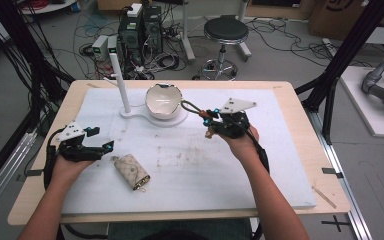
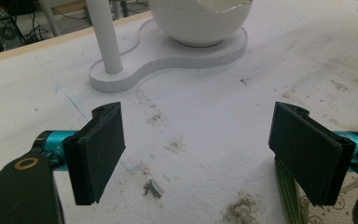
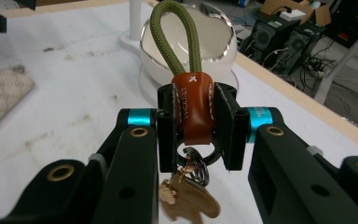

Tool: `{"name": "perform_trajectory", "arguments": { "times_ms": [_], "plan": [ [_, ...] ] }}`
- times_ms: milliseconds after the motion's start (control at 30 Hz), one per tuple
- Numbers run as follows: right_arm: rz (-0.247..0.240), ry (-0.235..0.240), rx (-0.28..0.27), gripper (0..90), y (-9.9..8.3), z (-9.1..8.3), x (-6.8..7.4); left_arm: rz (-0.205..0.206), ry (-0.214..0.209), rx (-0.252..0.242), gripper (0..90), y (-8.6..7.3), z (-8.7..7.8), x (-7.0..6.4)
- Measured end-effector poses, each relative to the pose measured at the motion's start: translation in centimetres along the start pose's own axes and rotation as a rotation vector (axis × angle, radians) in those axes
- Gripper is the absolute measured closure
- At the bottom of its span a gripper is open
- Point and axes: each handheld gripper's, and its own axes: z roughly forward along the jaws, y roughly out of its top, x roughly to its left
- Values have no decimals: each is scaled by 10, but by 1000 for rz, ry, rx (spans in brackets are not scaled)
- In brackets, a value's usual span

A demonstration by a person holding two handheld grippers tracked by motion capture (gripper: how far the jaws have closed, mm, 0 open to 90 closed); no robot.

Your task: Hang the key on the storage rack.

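My right gripper is held above the table's middle, just right of the white bowl. It is shut on a keychain, with its jaws pressed on the brown leather tab. The olive cord loop sticks out past the jaws toward the bowl, and a ring with brass keys hangs below. My left gripper rests low at the table's left, open and holding nothing. A beige patterned key pouch lies on the mat just right of it.
The bowl sits on a flat white base that also carries an upright white post. A white mat covers most of the wooden table. A stool and computers stand on the floor beyond.
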Motion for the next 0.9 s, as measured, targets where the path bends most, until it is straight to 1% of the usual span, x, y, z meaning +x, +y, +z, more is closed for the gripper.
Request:
{"name": "perform_trajectory", "arguments": {
  "times_ms": [33,67,133,200,233,267,333,400,433,467,500,567,633,667,800,867,900],
  "plan": [
    [-13,1,4,729,6,5,2,0,0,0,182,0,0,0],
    [-38,-6,5,729,11,10,3,0,2,1,182,0,0,0],
    [-46,3,5,729,22,18,6,3,-3,4,182,0,0,0],
    [-68,8,0,729,33,25,9,4,-7,2,182,0,1,0],
    [-68,8,0,729,33,25,9,4,-7,2,182,0,1,0],
    [-85,15,-11,729,43,31,13,3,-10,3,182,0,1,0],
    [-105,18,-11,729,54,36,17,0,-12,4,182,0,1,0],
    [-109,25,-18,728,64,41,21,-2,-11,1,182,0,1,0],
    [-109,25,-18,728,64,41,21,-2,-11,1,182,0,1,0],
    [-131,26,-21,728,73,45,23,-4,-12,-2,182,0,1,0],
    [-139,29,-29,728,76,47,25,-4,-13,-2,182,0,1,0],
    [-144,31,-29,728,82,52,27,-5,-16,-2,182,1,2,-1],
    [-148,29,-18,728,87,57,29,-1,-17,3,182,1,2,-1],
    [-155,24,-23,728,89,59,29,-1,-18,1,182,1,2,-1],
    [-148,31,-45,728,98,67,30,-2,-19,1,182,1,3,-1],
    [-141,31,-37,728,103,71,32,-5,-19,0,182,1,2,-1],
    [-152,30,-39,728,106,73,33,-5,-19,-1,182,1,2,0]
  ]
}}
